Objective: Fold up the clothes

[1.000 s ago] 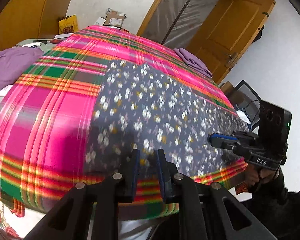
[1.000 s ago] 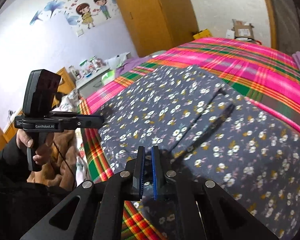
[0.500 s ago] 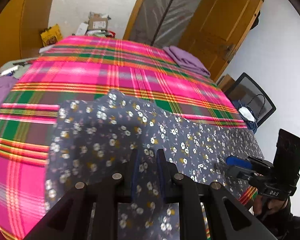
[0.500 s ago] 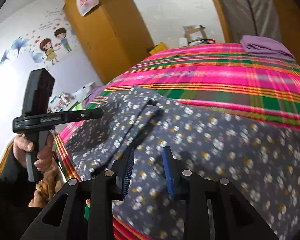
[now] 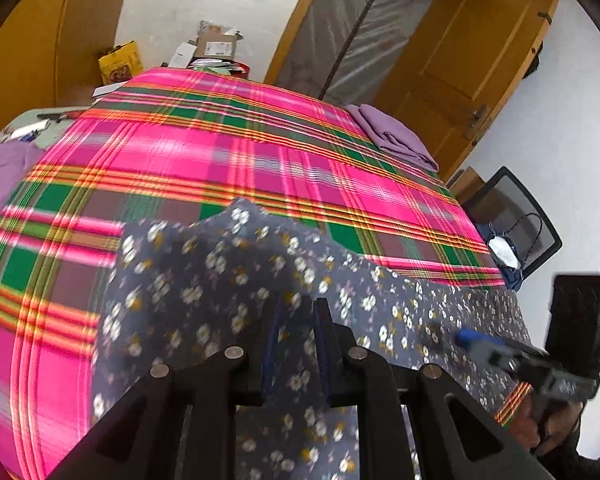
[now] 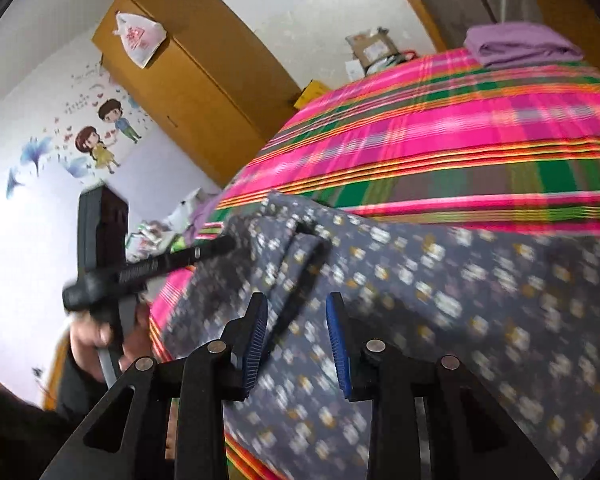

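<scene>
Your left claw [image 5: 294,344] pinches a raised fold of the dark floral garment [image 5: 204,280] near the plaid bed's [image 5: 220,152] near edge while your right claw [image 6: 296,336] gapes empty above it, so carry that fold across and lay it flat.

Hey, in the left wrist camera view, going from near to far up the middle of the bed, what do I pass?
Left hand-held gripper → floral garment → plaid bedspread → cardboard box past the far edge of the bed.
</scene>
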